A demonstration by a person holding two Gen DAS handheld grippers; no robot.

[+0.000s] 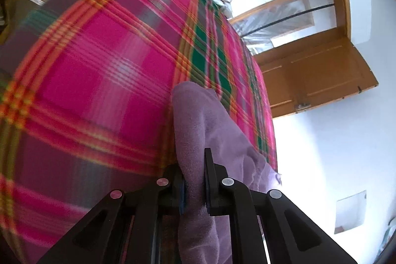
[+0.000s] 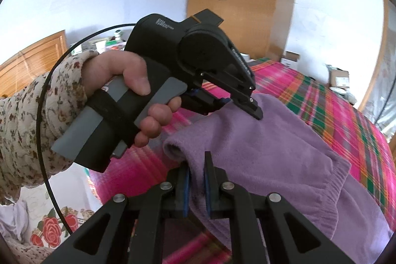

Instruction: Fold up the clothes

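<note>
Both black grippers are pinching the soft purple fleece sweater: the left gripper is clamped on a bunched fold of it, and the right gripper grips another edge nearby. The sweater hangs partly lifted over the pink, green and orange checked blanket on the bed. It looks like a fold is under way, so next the 2 grippers should carry the held edge across and lay it flat.
</note>
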